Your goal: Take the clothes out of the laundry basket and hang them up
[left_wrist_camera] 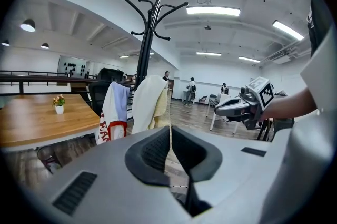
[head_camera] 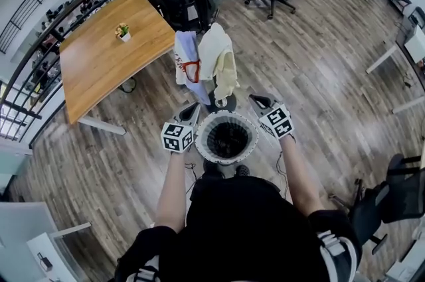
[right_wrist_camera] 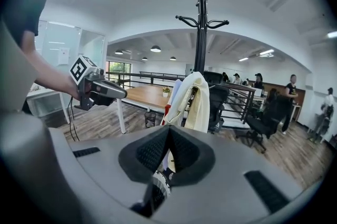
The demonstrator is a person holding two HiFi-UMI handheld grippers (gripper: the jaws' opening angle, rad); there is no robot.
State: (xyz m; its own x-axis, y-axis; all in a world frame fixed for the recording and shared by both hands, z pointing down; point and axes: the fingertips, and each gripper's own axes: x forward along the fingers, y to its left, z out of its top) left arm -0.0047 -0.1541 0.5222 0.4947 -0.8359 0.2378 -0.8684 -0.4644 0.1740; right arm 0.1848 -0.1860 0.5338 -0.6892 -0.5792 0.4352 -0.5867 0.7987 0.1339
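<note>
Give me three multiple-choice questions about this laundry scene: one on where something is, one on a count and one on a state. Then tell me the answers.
1. Where does the small potted plant stand?
A) on the floor
B) on the wooden table
C) on an office chair

2. How many garments hang on the coat rack?
A) none
B) two
C) five

3. How do the jaws of the two grippers stand?
A) shut, with nothing between them
B) wide open
C) clamped on a garment

Answers:
1. B: the head view shows the plant on the tabletop.
2. B: a white garment with red trim and a cream garment drape the rack.
3. A: the pads of the left gripper and the right gripper meet in their own views, with nothing held.
</note>
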